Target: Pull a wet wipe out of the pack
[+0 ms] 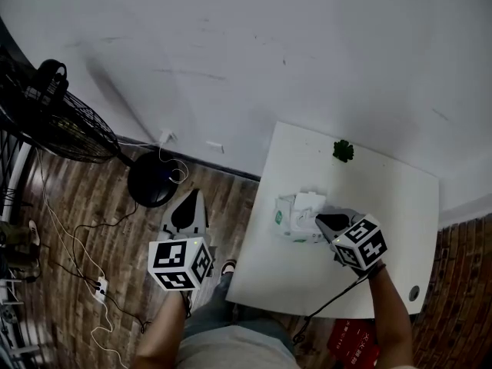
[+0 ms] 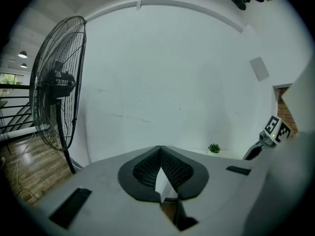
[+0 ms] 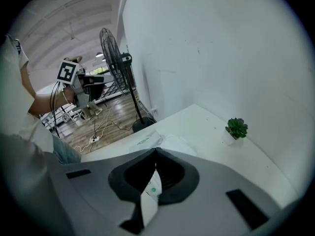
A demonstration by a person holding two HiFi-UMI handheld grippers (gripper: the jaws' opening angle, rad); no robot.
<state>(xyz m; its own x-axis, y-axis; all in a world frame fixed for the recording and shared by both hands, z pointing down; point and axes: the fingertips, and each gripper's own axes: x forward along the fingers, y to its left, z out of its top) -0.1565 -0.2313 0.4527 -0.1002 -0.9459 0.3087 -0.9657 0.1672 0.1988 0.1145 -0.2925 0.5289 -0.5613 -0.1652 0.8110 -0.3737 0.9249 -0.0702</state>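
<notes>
The pack (image 1: 290,220) is lying flat near the left edge of the desk (image 1: 384,206). It is white and is showing a green mark on top, with lettering too small to read. A white wipe (image 1: 309,201) is bunching up out of its top. The right hand-held gripper (image 1: 320,220) is pointing at the pack's right side, with its tips pressed together. White film with green dots is showing through the slit behind the tips, and I cannot tell whether it is pinched. The left hand-held gripper (image 1: 192,197), jaws likewise closed on nothing, is hovering over the wooden floor (image 1: 92,206), well apart from the pack.
</notes>
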